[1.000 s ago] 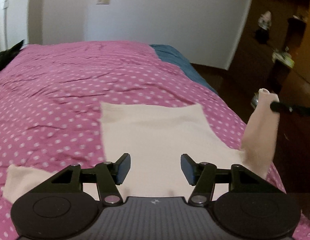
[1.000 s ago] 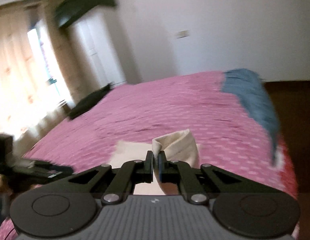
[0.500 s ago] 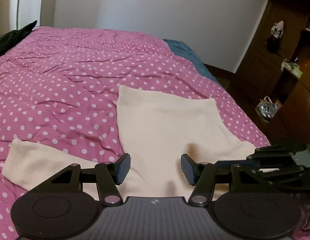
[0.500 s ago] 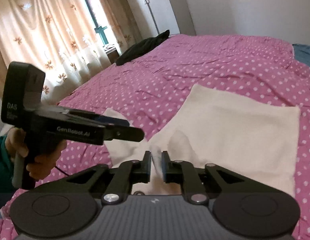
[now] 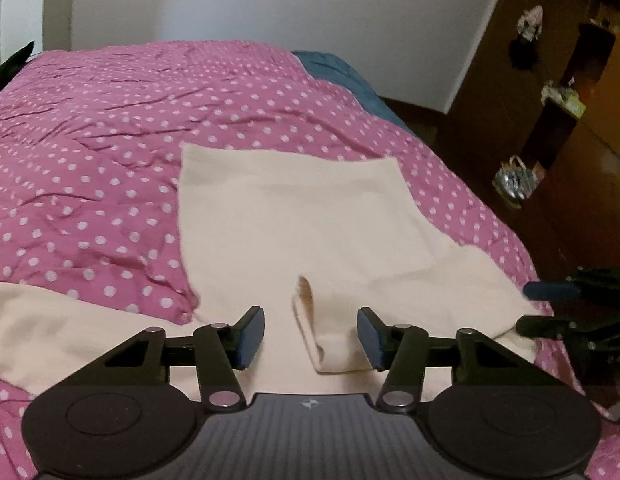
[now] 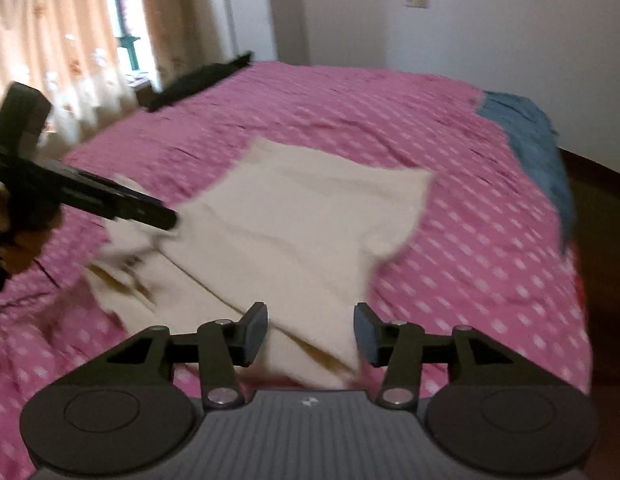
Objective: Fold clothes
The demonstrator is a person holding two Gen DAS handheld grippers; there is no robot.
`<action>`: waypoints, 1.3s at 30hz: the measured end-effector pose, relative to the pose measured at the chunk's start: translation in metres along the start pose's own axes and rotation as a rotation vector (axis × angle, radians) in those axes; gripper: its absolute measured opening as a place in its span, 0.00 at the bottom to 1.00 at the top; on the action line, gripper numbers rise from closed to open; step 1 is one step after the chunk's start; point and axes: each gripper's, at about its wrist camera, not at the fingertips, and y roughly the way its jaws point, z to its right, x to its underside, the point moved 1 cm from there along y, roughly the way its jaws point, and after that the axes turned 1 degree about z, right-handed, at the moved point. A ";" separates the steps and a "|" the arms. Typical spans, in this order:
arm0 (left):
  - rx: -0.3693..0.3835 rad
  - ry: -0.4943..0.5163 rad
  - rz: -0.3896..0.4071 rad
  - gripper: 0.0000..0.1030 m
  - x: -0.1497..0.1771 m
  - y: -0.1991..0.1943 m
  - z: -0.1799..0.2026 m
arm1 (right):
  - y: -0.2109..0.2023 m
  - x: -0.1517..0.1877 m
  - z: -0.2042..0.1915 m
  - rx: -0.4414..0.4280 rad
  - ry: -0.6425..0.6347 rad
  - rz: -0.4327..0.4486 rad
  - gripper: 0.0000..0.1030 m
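A cream long-sleeved top [image 5: 294, 220] lies flat on the pink polka-dot bedspread [image 5: 110, 128]. Its right sleeve is folded in over the body, the cuff [image 5: 325, 332] lying between my left gripper's fingers. My left gripper [image 5: 310, 338] is open and empty just above the top's near edge. The left sleeve [image 5: 50, 328] stretches out to the left. My right gripper [image 6: 310, 334] is open and empty over the top [image 6: 310, 216]; in the left wrist view it shows at the right bed edge [image 5: 549, 308]. In the blurred right wrist view the left gripper [image 6: 150, 212] is over the far sleeve.
A blue cloth [image 5: 341, 80] lies at the bed's far right corner. A dark garment [image 6: 198, 80] lies at the far left by the curtained window. Dark wooden shelves [image 5: 557, 112] and floor are to the right of the bed.
My right gripper brought the right sleeve down across the top, opened and let it go, then drew back toward the bed's right edge. The left gripper stayed open.
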 end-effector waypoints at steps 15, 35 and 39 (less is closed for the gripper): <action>0.003 0.032 0.065 0.02 -0.006 -0.018 0.011 | -0.002 0.020 0.017 0.064 0.030 -0.007 0.47; -0.040 0.038 0.017 0.06 0.003 -0.038 -0.008 | -0.026 0.001 0.023 0.033 0.022 -0.011 0.46; 0.007 0.020 0.015 0.06 0.000 -0.025 -0.004 | -0.014 -0.022 0.020 -0.023 0.013 0.037 0.44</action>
